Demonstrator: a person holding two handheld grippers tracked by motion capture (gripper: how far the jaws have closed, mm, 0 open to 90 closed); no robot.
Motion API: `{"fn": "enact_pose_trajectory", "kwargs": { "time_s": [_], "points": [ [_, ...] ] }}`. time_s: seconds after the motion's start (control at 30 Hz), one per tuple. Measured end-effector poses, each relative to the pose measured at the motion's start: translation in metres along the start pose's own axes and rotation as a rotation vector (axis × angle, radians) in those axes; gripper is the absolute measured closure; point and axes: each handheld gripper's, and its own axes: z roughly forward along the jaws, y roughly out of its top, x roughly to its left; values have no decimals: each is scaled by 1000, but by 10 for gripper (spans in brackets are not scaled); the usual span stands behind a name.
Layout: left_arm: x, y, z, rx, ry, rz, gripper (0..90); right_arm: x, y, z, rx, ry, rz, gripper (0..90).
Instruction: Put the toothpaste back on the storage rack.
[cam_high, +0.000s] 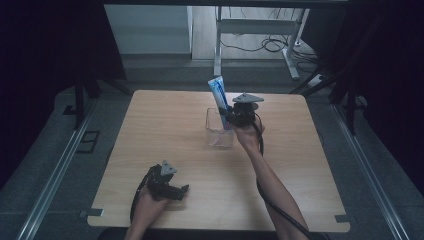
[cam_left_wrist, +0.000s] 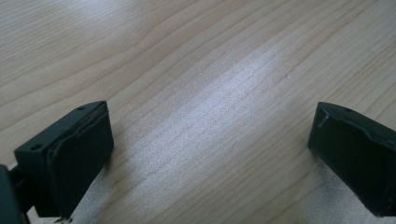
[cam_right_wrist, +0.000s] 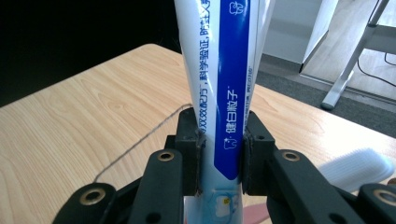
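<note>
A white and blue toothpaste tube (cam_high: 218, 92) stands upright with its lower end inside a clear plastic cup (cam_high: 216, 135) near the table's middle. My right gripper (cam_high: 231, 116) is shut on the tube just above the cup's rim. In the right gripper view the two black pads (cam_right_wrist: 189, 140) press on both sides of the tube (cam_right_wrist: 224, 84). My left gripper (cam_high: 176, 191) rests low on the wooden table (cam_high: 165, 125) near its front edge. Its jaws stand wide apart with bare wood between the fingertips (cam_left_wrist: 79, 154).
A white ribbed object (cam_right_wrist: 357, 168) lies low at the right of the right gripper view. Beyond the table's far edge stand a white desk frame (cam_high: 260, 30) and cables on the floor (cam_high: 272, 45). Dark curtains flank both sides.
</note>
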Motion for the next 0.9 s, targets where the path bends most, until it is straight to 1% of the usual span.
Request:
{"fn": "enact_pose_trajectory", "kwargs": {
  "time_s": [0.23,0.47,0.9],
  "points": [
    [0,0,0,0,0,0,3,0,-10,5,17,0,0,722],
    [0,0,0,0,0,1,3,1,-16,9,41,0,0,718],
    [0,0,0,0,0,1,3,5,-22,16,104,6,-37,710]
  ]
}}
